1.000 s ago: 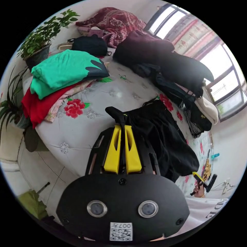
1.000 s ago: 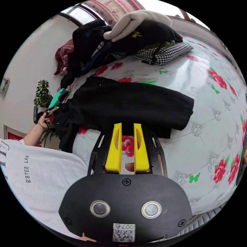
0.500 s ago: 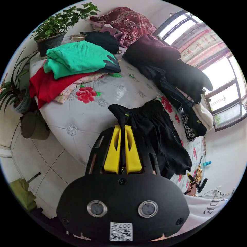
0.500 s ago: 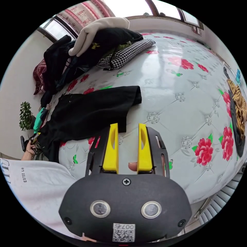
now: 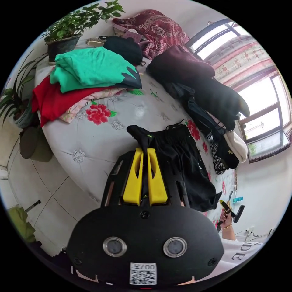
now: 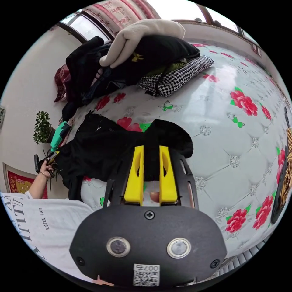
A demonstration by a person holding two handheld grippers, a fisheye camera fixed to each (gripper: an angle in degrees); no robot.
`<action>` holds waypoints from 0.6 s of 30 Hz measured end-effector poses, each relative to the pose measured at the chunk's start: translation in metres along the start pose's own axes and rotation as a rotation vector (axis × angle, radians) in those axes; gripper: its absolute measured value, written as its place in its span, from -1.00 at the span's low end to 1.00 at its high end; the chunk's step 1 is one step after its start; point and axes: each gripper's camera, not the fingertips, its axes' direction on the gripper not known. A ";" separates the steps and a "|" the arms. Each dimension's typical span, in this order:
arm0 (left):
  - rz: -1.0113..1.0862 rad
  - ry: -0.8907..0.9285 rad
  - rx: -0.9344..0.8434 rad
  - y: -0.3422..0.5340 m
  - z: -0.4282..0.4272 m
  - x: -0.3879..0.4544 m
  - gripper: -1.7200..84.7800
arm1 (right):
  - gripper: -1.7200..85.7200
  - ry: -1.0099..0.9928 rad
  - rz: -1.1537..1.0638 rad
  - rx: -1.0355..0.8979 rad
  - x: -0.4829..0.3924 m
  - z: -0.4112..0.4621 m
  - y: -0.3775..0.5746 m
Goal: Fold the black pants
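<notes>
The black pants lie along the flowered mattress, with one waist corner lifted. My left gripper is shut on that corner; black cloth fills the slit between its yellow jaws. In the right gripper view the pants run leftward to the left gripper, held in a hand. The leg end is bunched up at my right gripper, whose jaws stand a little apart with black cloth between their tips. In the left gripper view the right gripper sits at the leg end, where the cloth rises to a point.
Folded green and red clothes lie beside a potted plant. A dark clothes heap lines the bed's window side, with a houndstooth piece and a cream garment. Tiled floor lies below the bed edge.
The right gripper's jaws stood wide apart half a second ago and have narrowed over the leg end, which is now bunched instead of flat. The left gripper keeps its hold.
</notes>
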 end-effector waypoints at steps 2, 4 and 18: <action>-0.042 0.026 0.006 0.010 -0.005 -0.016 -0.98 | -0.89 0.024 0.004 -0.045 0.005 0.014 0.012; -0.088 0.051 0.010 0.021 -0.009 -0.031 -0.98 | -0.89 0.032 0.013 -0.123 0.008 0.035 0.021; 0.005 0.205 0.039 -0.007 -0.006 0.024 -0.98 | -0.96 0.135 -0.303 0.375 -0.038 -0.131 -0.075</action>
